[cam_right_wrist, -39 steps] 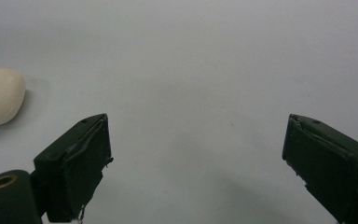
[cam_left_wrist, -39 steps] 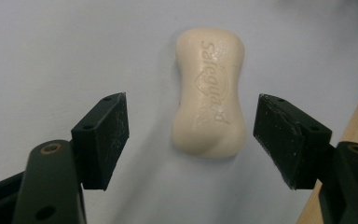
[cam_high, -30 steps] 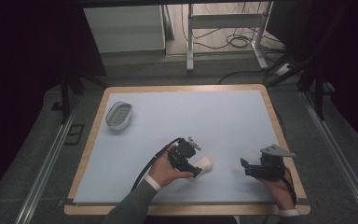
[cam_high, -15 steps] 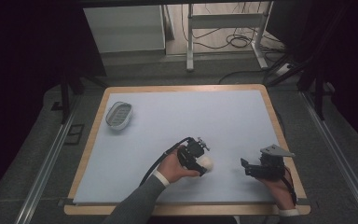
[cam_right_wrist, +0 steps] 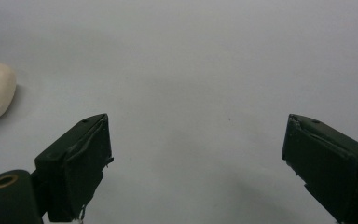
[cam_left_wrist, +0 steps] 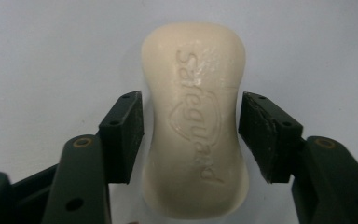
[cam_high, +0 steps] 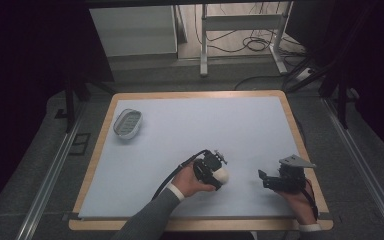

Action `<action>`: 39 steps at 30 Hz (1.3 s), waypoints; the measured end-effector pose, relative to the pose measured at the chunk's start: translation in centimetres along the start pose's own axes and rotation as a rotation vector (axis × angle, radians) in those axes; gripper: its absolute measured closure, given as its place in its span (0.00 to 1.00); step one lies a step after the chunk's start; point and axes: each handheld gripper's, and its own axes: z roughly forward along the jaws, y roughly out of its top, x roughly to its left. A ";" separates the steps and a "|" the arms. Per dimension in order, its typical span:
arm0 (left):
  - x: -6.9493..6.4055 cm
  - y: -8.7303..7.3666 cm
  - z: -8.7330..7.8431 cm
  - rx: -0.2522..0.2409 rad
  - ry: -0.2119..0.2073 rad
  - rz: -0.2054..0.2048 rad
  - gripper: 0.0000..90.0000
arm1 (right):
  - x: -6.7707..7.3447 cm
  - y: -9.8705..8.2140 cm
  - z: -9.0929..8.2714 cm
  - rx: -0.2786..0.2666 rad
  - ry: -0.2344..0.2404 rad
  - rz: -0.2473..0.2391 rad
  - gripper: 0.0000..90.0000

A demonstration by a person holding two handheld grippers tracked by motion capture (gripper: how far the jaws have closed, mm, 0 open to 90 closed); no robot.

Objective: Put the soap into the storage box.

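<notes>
Partly hidden: soap bar [cam_left_wrist: 195, 119] between closing left gripper [cam_left_wrist: 191, 137] pads, slim gaps remain; right gripper [cam_right_wrist: 196, 161] wide apart.

Dim and dark around the table [cam_high: 200, 120], evenly lit on top. Slightly soft close up, with faint shadow under the soap bar [cam_left_wrist: 195, 116]. No glare.

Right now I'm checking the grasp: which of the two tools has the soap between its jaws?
The left tool: its jaws, just closing, flank the cream soap bar. The right tool stands wide open over bare table.
</notes>
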 end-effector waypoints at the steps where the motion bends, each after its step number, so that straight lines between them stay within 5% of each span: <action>1: 0.0 0.0 0.0 0.000 0.002 -0.001 0.50 | 0.0 0.0 0.0 -0.001 -0.002 0.000 0.09; 19: 1.0 -0.5 -0.9 -0.016 -0.061 0.015 0.55 | -0.2 0.0 -0.1 0.001 -0.006 0.003 0.09; 25: 1.7 -0.7 -1.7 -0.032 -0.051 -0.003 0.55 | -0.2 0.0 -0.1 0.000 -0.009 0.007 0.09; 39: 1.0 -0.3 -0.1 0.008 -0.005 0.024 0.53 | -0.2 -0.1 0.0 0.004 -0.009 0.002 0.09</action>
